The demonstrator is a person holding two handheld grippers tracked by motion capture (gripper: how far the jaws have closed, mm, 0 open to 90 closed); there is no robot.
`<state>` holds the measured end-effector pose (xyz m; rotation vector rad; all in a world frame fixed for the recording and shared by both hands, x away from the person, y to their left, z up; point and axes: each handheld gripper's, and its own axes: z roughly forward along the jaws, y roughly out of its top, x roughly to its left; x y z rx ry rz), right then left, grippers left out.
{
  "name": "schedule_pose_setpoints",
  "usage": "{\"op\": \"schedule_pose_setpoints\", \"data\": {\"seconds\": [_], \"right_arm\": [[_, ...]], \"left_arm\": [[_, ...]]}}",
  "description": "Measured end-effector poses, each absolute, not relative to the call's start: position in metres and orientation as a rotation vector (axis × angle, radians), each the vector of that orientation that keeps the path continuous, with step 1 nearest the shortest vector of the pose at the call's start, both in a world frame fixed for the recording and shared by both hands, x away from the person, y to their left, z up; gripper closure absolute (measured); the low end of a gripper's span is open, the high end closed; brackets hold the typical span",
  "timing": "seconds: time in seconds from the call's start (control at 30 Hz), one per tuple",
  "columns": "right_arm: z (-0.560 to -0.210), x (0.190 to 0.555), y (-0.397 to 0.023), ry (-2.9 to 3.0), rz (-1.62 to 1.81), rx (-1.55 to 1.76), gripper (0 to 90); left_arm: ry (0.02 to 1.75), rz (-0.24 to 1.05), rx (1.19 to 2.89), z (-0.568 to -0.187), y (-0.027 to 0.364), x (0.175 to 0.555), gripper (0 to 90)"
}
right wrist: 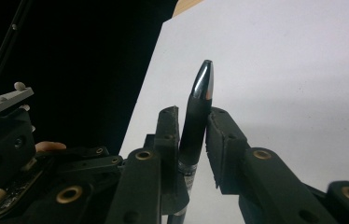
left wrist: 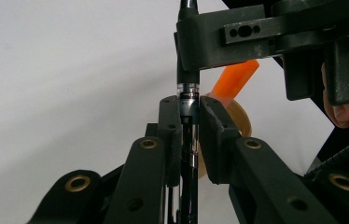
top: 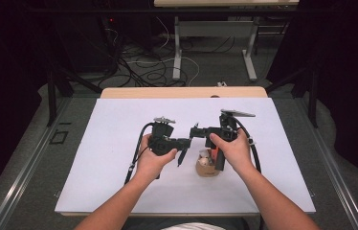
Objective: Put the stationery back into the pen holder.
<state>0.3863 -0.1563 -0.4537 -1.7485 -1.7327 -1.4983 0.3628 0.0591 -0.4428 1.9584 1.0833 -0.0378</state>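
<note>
The pen (left wrist: 189,100) stands between the black jaws of the left gripper (left wrist: 190,109), whose pads clamp its barrel just below the silver band, so the left gripper is clenched on it. In the right gripper view the same pen (right wrist: 199,116) rises between the jaws of the right gripper (right wrist: 192,122), its grip section and chrome tip (right wrist: 205,79) poking out past the fingertips; the left pad lies against the barrel, while a thin gap seems to show on the other side (whether that pad presses cannot be told from here). From above, the left gripper (top: 185,142) and the right gripper (top: 195,132) meet nose to nose over the middle of the sheet, the pen (top: 182,157) hanging down and towards the person from the left one. The left gripper view adds an orange object (left wrist: 235,78) and a tan roll of tape (left wrist: 238,122) behind the jaws; the high view places that roll (top: 206,167) on the sheet under the right hand (top: 232,146). The left hand (top: 154,158) holds its gripper from below. The white sheet (top: 119,143) covers a wooden table (top: 182,92); beyond it lie a grey floor, cables (top: 139,67) and another table's metal legs (top: 178,48) amid darkness.
</note>
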Motion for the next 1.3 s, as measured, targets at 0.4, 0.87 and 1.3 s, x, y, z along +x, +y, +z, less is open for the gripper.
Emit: {"op": "schedule_pose_setpoints", "data": {"seconds": [0.4,0.87,1.3], "right_arm": [[-0.456,0.386,-0.161,-1.663,-1.478,-1.757,80.1],[-0.453,0.384,-0.166,-1.656,-1.537,-1.727,80.4],[-0.442,0.381,-0.189,-1.664,-1.642,-1.759,80.4]], "left_arm": [[1.078,-0.032,1.963,-0.443,0.057,0.361,79.5],[1.064,-0.038,1.998,-0.442,0.063,0.356,71.1],[1.143,-0.02,1.999,-0.45,0.092,0.355,58.7]]}}
